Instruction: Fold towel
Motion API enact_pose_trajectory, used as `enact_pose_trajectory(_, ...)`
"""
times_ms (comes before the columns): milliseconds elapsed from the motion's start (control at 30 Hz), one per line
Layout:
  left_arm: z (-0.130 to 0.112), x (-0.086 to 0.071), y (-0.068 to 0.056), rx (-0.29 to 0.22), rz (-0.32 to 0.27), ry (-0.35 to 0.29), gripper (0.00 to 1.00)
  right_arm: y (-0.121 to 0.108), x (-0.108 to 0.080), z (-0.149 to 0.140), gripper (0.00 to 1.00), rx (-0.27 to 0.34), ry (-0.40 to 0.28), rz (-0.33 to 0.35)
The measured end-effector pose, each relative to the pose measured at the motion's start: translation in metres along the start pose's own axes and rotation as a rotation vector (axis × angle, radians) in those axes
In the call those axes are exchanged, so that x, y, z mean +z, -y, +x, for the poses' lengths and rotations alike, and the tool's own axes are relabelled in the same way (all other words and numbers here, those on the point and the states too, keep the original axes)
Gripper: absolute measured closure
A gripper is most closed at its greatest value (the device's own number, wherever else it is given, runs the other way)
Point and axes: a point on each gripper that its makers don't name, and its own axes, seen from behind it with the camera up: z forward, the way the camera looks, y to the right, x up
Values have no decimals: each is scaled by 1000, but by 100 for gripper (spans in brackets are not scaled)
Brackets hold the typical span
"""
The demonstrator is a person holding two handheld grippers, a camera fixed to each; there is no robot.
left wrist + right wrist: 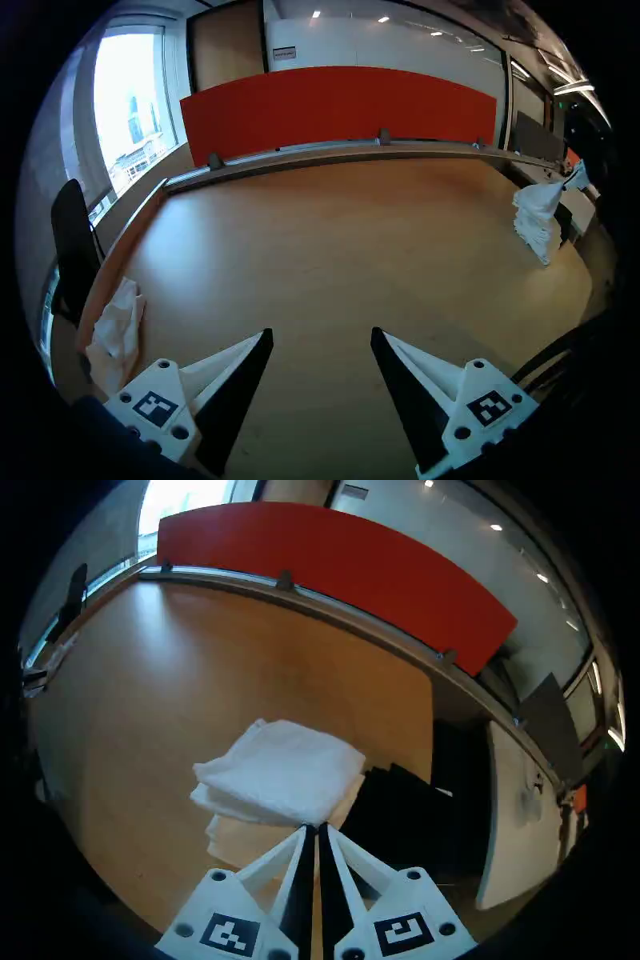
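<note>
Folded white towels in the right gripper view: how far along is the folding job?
Done: a stack of folded white towels sits at the edge of the wooden table. In hand: nothing clearly. The right gripper has its jaws shut at the stack's near edge, and the left gripper has its jaws open over bare table. Left: a crumpled white cloth at the table's side looks unfolded.

We find ourselves in an open-plan office, where a long wooden desk (336, 240) runs up to a red divider (336, 104) clamped along its far edge, a dark chair (74, 240) at one side. A tall window (132, 120) looks out on city towers, and recessed lights (384, 18) dot the ceiling above pale partition walls (384, 44).
</note>
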Motion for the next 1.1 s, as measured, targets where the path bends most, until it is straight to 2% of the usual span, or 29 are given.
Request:
enact_pose_trajectory(467, -1, -3, 0, 10, 7, 6, 9, -4, 16, -45, 97, 63, 76, -12)
enact_pose_trajectory(1100, 0, -6, 3, 17, 22, 8, 9, 0, 32, -79, 97, 104, 155, 1)
